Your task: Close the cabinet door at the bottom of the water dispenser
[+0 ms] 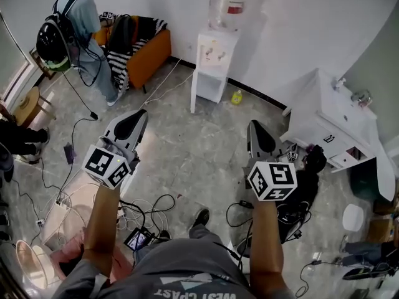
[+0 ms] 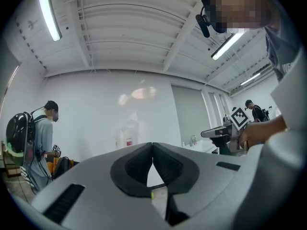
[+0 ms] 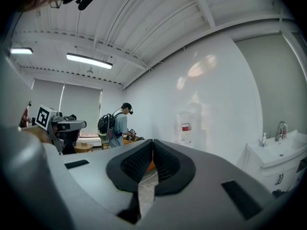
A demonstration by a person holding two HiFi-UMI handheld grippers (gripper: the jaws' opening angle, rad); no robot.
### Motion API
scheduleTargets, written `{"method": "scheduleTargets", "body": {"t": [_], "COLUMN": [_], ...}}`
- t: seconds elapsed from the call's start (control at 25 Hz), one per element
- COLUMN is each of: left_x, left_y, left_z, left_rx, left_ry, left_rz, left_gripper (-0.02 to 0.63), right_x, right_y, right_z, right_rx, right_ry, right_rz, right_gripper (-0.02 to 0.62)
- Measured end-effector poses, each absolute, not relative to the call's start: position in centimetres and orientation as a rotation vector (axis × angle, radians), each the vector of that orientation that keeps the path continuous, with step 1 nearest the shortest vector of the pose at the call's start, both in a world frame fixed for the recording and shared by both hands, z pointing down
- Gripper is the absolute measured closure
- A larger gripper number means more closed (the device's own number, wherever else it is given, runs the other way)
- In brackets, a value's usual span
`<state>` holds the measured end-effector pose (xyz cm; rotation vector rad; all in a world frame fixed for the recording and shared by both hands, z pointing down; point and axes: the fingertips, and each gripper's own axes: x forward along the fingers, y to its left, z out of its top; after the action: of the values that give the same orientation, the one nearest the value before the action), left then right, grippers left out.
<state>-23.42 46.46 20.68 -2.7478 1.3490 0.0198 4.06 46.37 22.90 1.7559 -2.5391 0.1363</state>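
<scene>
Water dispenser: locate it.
The water dispenser stands top centre in the head view, against the wall, between the orange sofa and the sink cabinet.

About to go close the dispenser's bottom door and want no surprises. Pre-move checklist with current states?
1. Left gripper fingers together, nothing held: ok.
2. Right gripper fingers together, nothing held: ok.
3. Cabinet door in view, appears to stand open: ok.
4. Door within reach: not ok, both grippers are well short of the water dispenser.
5. Person clear of the door: ok, standing off to the left.
6. Latch condition: cannot tell.
</scene>
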Motion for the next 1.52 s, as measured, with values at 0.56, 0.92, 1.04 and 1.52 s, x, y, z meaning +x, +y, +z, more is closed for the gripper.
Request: {"method": "scheduleTargets", "body": {"t": [0.56, 0.92, 1.04, 1.52], "left_x": [-17.1, -15.5, -15.3, -18.2], "left_y": [39.5, 36.2, 34.5, 20.7], "left_z": [19.9, 19.9, 20.2, 22.2], "left_rx": [-2.691, -2.697, -2.705, -2.803], "left_ry": [1.408, 1.394, 1.376, 1.273], "left_rz": [-0.054, -0.040, -0.034, 0.015], "left_gripper": [0.589, 0.589, 0.589, 0.589], "right_x": [10.5, 12.6, 12.7, 9.8], "right_y": [38.9, 36.1, 34.7, 23.4], "right_z": [23.4, 23.8, 24.1, 25.3], "right_rx": [1.718, 1.737, 1.744, 1.839], "right_ry": [-2.608, -2.583, -2.572, -2.455], "right_rz": [0.177, 0.183, 0.181, 0.196], "right_gripper": [0.566, 0.566, 0.566, 0.566]}}
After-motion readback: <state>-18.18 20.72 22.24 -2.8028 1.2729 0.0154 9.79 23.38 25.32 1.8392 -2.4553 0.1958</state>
